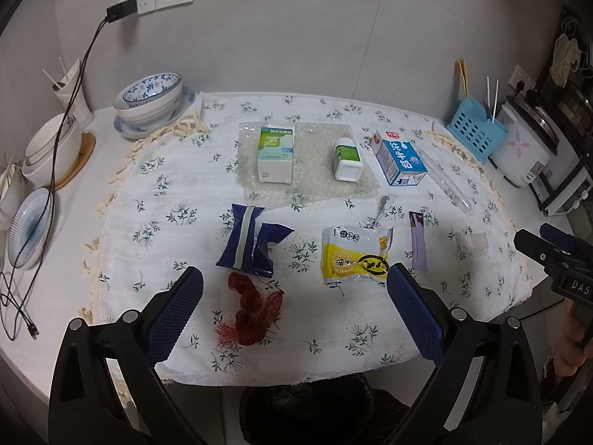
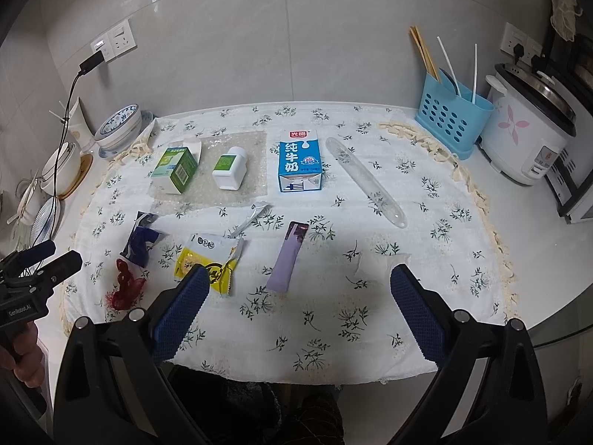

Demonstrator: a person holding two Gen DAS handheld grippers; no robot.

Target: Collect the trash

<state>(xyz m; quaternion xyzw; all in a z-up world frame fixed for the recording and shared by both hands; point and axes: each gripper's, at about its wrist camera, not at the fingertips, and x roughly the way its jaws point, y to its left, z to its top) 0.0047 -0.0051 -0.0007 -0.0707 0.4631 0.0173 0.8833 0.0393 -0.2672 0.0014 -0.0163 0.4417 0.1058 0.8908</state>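
Note:
Litter lies on a floral cloth [image 1: 178, 330]: a red mesh net [image 1: 254, 313] [image 2: 124, 285], a crumpled dark blue wrapper [image 1: 252, 241] [image 2: 142, 241], a yellow snack packet [image 1: 354, 256] [image 2: 209, 259], a purple sachet [image 1: 418, 241] [image 2: 289, 257], a silver strip [image 1: 381, 209], a crumpled white tissue [image 1: 472, 243] [image 2: 381, 265], a blue milk carton [image 1: 398, 161] [image 2: 299, 161], a green box [image 1: 276, 154], a white bottle [image 1: 346, 157] and a clear tube [image 2: 365, 181]. My left gripper [image 1: 294, 307] hovers open above the net. My right gripper [image 2: 300, 306] hangs open over the cloth's front edge.
Stacked bowls [image 1: 148, 100] and plates [image 1: 27, 228] sit at the left with a black cable [image 1: 55, 141]. A blue cutlery holder [image 2: 450, 118] and a rice cooker [image 2: 526, 129] stand at the right. A black-lined bin [image 1: 307, 411] is below the counter's front edge.

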